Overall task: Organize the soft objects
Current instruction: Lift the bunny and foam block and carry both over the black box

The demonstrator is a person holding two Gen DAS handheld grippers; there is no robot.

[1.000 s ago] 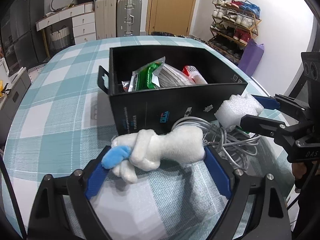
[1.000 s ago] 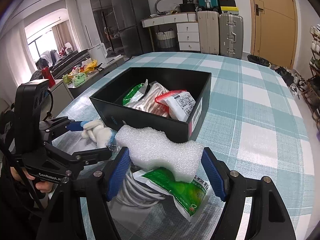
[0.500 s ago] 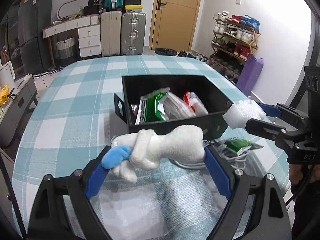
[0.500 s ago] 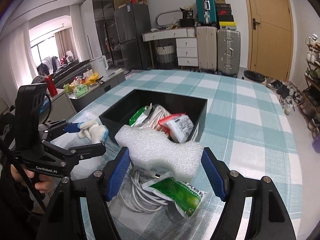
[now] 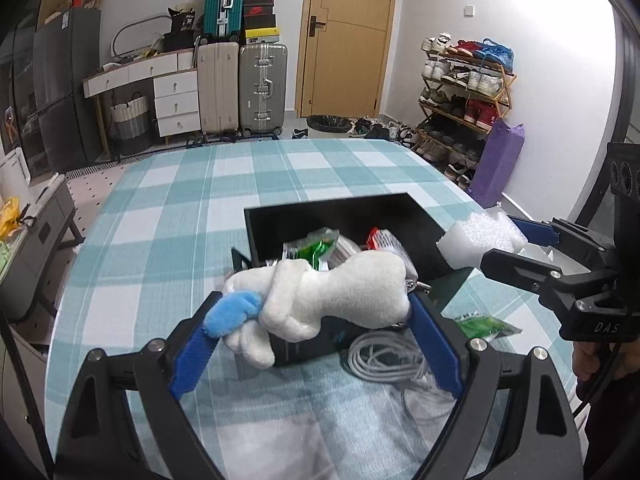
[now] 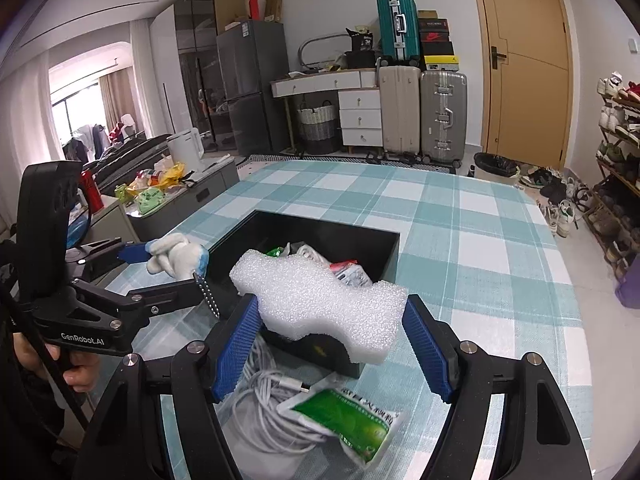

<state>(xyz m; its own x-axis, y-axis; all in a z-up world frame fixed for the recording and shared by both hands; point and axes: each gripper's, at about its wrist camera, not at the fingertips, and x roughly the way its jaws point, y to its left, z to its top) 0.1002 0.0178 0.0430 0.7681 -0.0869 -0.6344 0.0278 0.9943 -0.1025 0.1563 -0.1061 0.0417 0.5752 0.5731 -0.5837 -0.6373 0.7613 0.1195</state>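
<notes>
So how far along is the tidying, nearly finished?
Partway. The black box already holds several packets. In hand: the left gripper holds a white plush toy, the right gripper a foam block. Left on the table: a white cable coil and green packet.

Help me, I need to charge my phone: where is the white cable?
In the right wrist view the white cable lies coiled on the checked tablecloth, just in front of the black box, with a green packet resting against its right side.

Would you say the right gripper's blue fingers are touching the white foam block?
Touching. The right wrist view shows the white foam block spanning the right gripper, both blue fingers pressed against its ends, lifted above the black box.
</notes>
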